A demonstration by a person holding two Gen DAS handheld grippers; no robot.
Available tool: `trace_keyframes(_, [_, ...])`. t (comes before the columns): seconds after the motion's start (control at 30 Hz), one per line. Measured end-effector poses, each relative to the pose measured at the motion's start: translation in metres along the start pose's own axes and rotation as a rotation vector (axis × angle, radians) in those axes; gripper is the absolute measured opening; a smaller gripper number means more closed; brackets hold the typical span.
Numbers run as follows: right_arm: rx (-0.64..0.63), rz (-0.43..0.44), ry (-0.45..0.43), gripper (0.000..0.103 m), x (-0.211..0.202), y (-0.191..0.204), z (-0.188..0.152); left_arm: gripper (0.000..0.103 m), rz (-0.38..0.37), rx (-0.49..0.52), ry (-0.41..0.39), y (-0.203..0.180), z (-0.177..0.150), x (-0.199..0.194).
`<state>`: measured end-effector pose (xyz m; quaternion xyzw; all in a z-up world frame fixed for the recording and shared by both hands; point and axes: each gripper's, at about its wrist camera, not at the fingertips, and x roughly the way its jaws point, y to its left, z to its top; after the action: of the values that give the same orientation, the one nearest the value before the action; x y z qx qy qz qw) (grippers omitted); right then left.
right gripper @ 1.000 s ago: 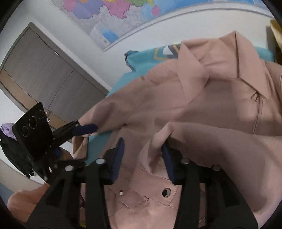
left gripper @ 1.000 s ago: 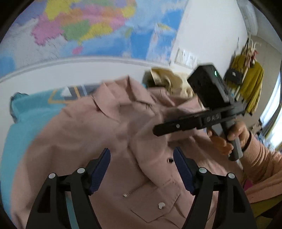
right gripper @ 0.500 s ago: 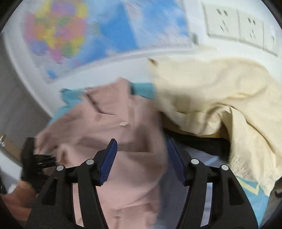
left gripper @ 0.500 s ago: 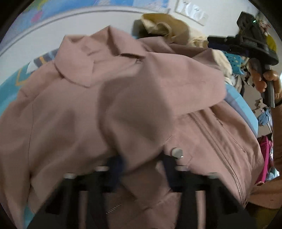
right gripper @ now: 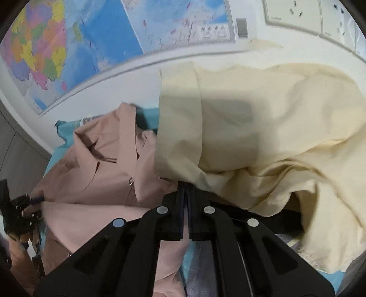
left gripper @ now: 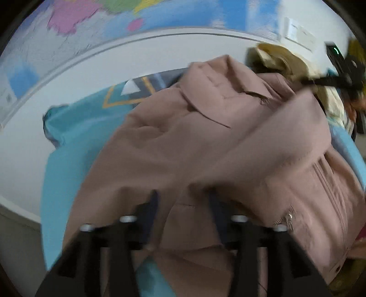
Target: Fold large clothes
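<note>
a pink jacket (left gripper: 205, 141) is seen spread collar-up over a turquoise sheet (left gripper: 68, 164), one sleeve folded across its front. the left gripper (left gripper: 183, 205) is held over the lower front, its jaws apart and just reopened, with cloth lying between the blurred fingers but not visibly pinched. the right gripper (right gripper: 186, 189) is shown at the jacket's far side with jaws just brought together, nothing visibly caught between them, its tips at the edge of a cream garment (right gripper: 263, 137). a wall map (right gripper: 91, 45) and sockets (right gripper: 295, 13) are seen behind.
</note>
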<state>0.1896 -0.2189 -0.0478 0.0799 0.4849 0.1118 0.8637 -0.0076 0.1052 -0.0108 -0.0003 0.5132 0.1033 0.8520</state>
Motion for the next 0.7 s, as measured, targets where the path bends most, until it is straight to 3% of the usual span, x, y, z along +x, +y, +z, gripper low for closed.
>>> trace_keyframes(0.03, [0.013, 0.014, -0.008, 0.010, -0.002, -0.001, -0.004, 0.050, -0.039, -0.019, -0.009, 0.004, 0.000, 0.001])
trace_keyframes(0.07, [0.027, 0.039, -0.013, 0.027, -0.007, -0.007, -0.008, 0.064, -0.083, -0.031, -0.009, 0.006, -0.002, 0.003])
trace_keyframes(0.1, [0.039, 0.057, -0.036, 0.045, -0.014, -0.010, -0.014, 0.071, -0.097, -0.039, -0.008, 0.007, -0.004, 0.005])
trace_keyframes(0.17, [0.022, 0.045, -0.077, 0.062, -0.031, -0.014, -0.028, 0.075, -0.097, -0.033, -0.012, 0.003, -0.007, 0.008])
trace_keyframes(0.23, [0.011, 0.066, -0.082, 0.064, -0.039, -0.015, -0.044, 0.082, -0.125, -0.026, 0.001, 0.001, -0.010, 0.011])
trace_keyframes(0.3, [0.018, 0.123, -0.038, 0.079, -0.033, -0.016, -0.061, 0.085, -0.173, -0.029, 0.021, 0.000, -0.013, 0.014])
trace_keyframes(0.4, [0.005, 0.147, 0.043, 0.078, -0.008, -0.011, -0.085, 0.084, -0.181, -0.002, 0.036, -0.008, -0.013, 0.026])
trace_keyframes(0.43, [0.006, 0.152, 0.061, 0.078, -0.001, -0.009, -0.090, 0.068, -0.169, 0.009, 0.040, -0.010, -0.012, 0.029])
trace_keyframes(0.47, [0.022, 0.174, 0.075, 0.076, 0.007, -0.009, -0.094, 0.038, -0.134, 0.028, 0.043, -0.013, -0.010, 0.033])
trace_keyframes(0.5, [0.030, 0.191, 0.083, 0.061, 0.012, -0.007, -0.096, 0.025, -0.116, 0.036, 0.053, -0.013, -0.007, 0.036])
trace_keyframes(0.57, [0.012, 0.202, 0.087, 0.039, 0.017, -0.003, -0.098, 0.009, -0.111, 0.018, 0.048, -0.006, 0.003, 0.035])
trace_keyframes(0.6, [-0.009, 0.165, 0.066, 0.025, 0.015, 0.000, -0.097, 0.008, -0.073, 0.035, 0.018, -0.005, 0.010, 0.031])
trace_keyframes(0.63, [-0.012, 0.156, 0.053, 0.017, 0.010, -0.005, -0.095, 0.007, -0.023, 0.054, -0.025, -0.003, 0.020, 0.023])
trace_keyframes(0.7, [0.030, 0.159, 0.008, 0.009, 0.001, -0.014, -0.092, 0.007, -0.011, 0.057, -0.075, 0.001, 0.036, 0.013])
